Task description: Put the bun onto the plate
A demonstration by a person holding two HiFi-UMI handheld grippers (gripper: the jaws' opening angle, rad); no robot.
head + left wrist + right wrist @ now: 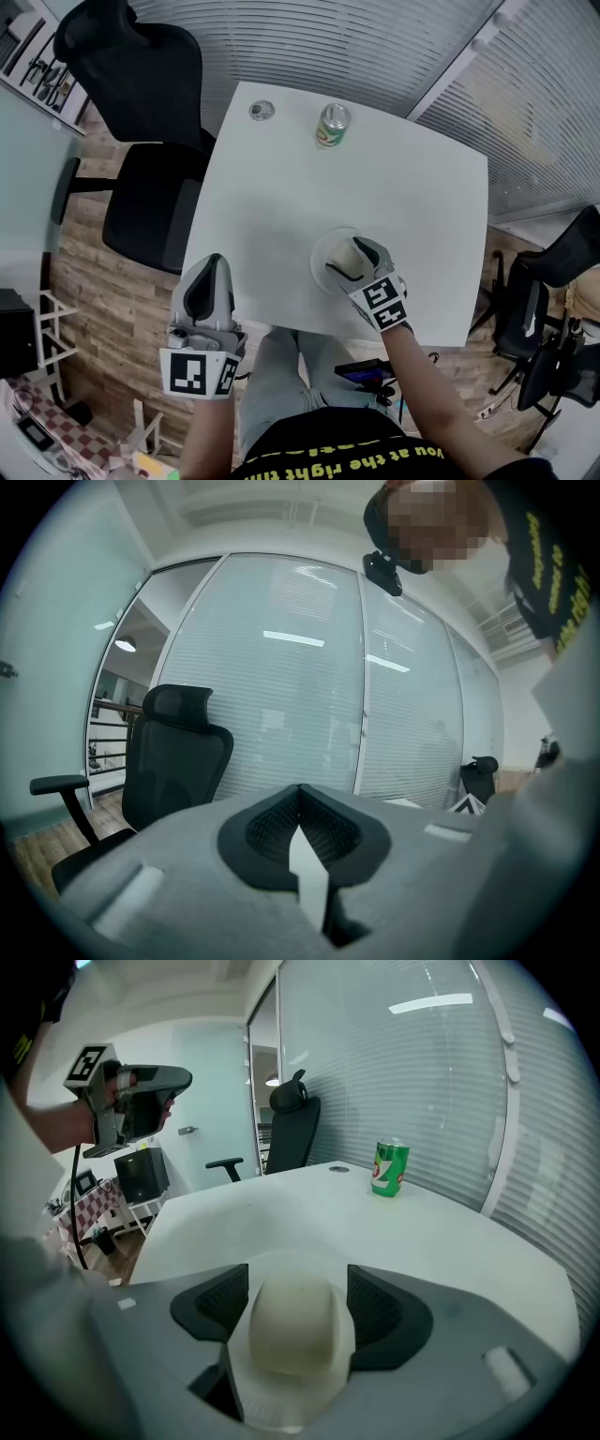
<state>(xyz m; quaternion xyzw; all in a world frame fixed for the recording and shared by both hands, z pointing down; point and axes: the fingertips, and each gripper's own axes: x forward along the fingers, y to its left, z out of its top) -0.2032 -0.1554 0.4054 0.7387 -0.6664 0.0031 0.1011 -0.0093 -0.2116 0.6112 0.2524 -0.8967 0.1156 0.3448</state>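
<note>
Nearest to you is your own black shirt point(281, 446), its yellow print upside down in the head view: "you at the right tim", with the rest cut off by the frame edge. Your left gripper point(212, 267) point(300, 799) hangs off the near left edge of the white square table point(281, 187) point(450, 1241), its jaws pressed together with nothing between them.

Your right gripper point(352, 257) point(298, 1302) has its jaws closed against both sides of the pale round bun point(346, 251) point(291, 1321). The bun sits over the white round paper plate point(319, 255) point(274, 1402) near the table's front edge. You cannot tell whether it rests on the plate or hangs just above it.

At the far edge stands a green drinks can point(333, 125) point(390, 1168) with a white and red mark too small to read for sure. A small round metal disc point(262, 111) lies near the far left corner.

Around you are glass walls with slatted blinds, a wood floor and a black office chair point(141, 94).
</note>
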